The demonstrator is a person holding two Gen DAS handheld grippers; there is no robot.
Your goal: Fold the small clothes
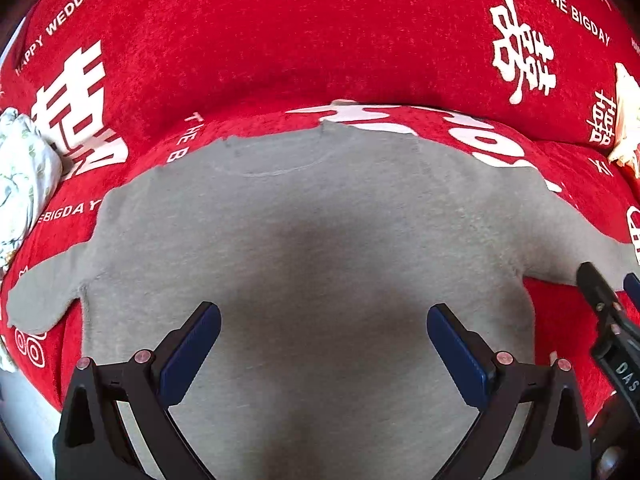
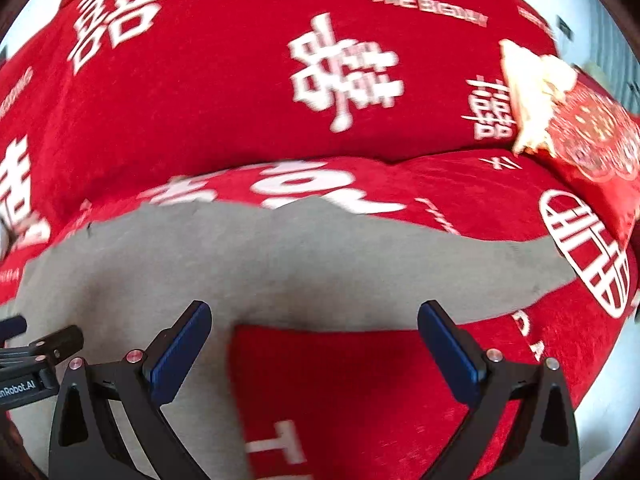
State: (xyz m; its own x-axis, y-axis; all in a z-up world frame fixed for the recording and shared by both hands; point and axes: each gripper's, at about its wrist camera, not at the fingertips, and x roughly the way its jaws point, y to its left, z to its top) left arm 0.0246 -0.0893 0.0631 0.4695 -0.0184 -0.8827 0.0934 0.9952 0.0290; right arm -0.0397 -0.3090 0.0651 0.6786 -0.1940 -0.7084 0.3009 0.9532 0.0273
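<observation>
On the seat of a red sofa cover [image 1: 304,40] printed with white double-happiness characters and the words "THE BIGDAY" and "HAPPY WEDDING", a small grey long-sleeved top [image 1: 320,232] lies spread flat, neckline toward 12 o'clock and sleeves running out toward 8 and 4 o'clock in the left wrist view. The left gripper [image 1: 324,344] hangs above the middle of the garment's body, its blue-padded fingers [image 1: 192,352] spread wide apart with nothing between them; whether the tips touch the cloth cannot be told. At 4 o'clock in the same view the tip of the right gripper [image 1: 612,300] appears near the end of the sleeve. In the right wrist view, which is blurred, the right gripper [image 2: 314,340] likewise stands wide open and holds nothing, its span straddling the gap between the body of the grey top [image 2: 160,264] at 8 o'clock and the sleeve that runs toward 3 o'clock, with the bare red cover [image 2: 360,392] below at 6 o'clock. The left gripper's fingertips [image 2: 60,340] enter at 9 o'clock. A white floral-print cloth [image 1: 20,176] lies bunched at 9 o'clock in the left view, and a red embroidered cushion [image 2: 592,148] with a cream-coloured item [image 2: 532,96] against it rests at 2 o'clock in the right view.
</observation>
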